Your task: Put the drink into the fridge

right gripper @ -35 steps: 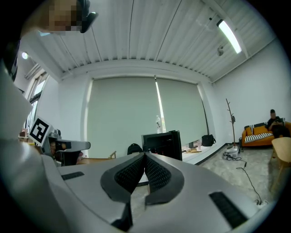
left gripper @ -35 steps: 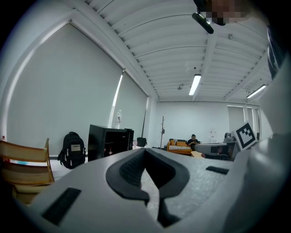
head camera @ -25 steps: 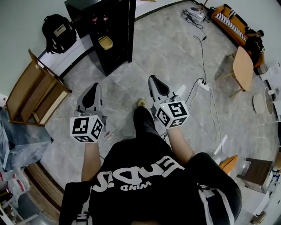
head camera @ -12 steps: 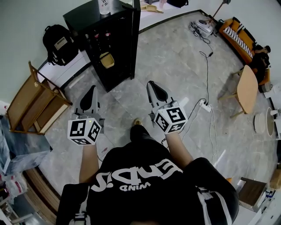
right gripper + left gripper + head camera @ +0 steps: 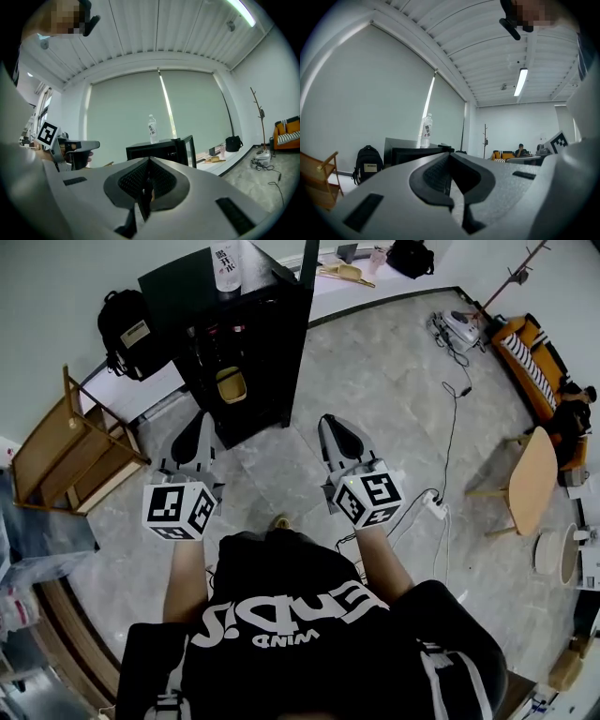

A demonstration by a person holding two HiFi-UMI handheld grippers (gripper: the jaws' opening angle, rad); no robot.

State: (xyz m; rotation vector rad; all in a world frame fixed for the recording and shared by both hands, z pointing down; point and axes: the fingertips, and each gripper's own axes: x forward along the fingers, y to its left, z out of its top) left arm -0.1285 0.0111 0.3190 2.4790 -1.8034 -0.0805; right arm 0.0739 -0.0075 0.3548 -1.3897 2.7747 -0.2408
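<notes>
Black fridge, door open, stands on the floor ahead of the person. Left gripper and right gripper are held side by side before it, each with jaws clenched together on nothing. Bottle stands upright on the fridge's top, well apart from both grippers.
</notes>
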